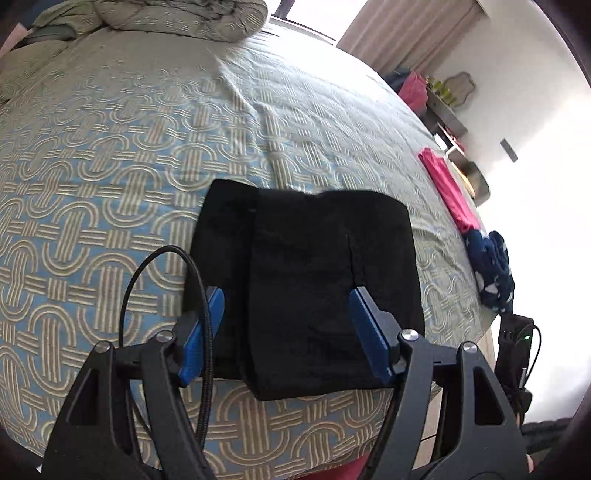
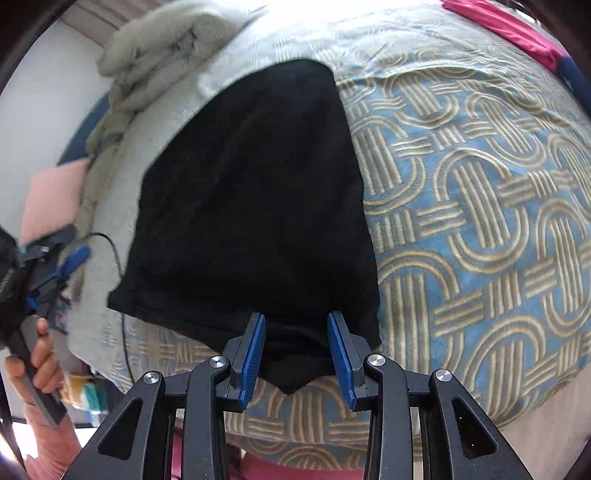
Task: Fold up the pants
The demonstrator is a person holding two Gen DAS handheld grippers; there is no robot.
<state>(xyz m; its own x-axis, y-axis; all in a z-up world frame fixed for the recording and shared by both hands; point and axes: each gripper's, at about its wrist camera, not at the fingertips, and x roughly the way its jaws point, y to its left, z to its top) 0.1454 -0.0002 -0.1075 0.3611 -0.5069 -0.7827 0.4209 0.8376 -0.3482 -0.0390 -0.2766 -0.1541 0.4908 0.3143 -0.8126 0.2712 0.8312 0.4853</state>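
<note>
Pants (image 1: 306, 280): folded black bundle, centre frame, on bed (image 1: 110, 166).
Left gripper (image 1: 286, 299): fingers apart, nothing held.
Right gripper (image 2: 295, 325): fingers apart, nothing held.
Advice: edges are best squared evenly.

**Camera placement, both wrist views**

Left wrist view: sits low behind the left gripper (image 1: 286, 295), at the near edge of the bed (image 1: 110, 155), facing across it toward the far curtain (image 1: 402, 33). Close range; the folded black pants (image 1: 306, 266) fill the centre.

Right wrist view: behind the right gripper (image 2: 296, 321), tilted down at the bed from close by, facing along the pants (image 2: 251, 199).

Shared: pants, patterned bedspread, rumpled blanket (image 1: 177, 14) (image 2: 155, 48), pink garment (image 1: 448, 188) (image 2: 506, 26).
</note>
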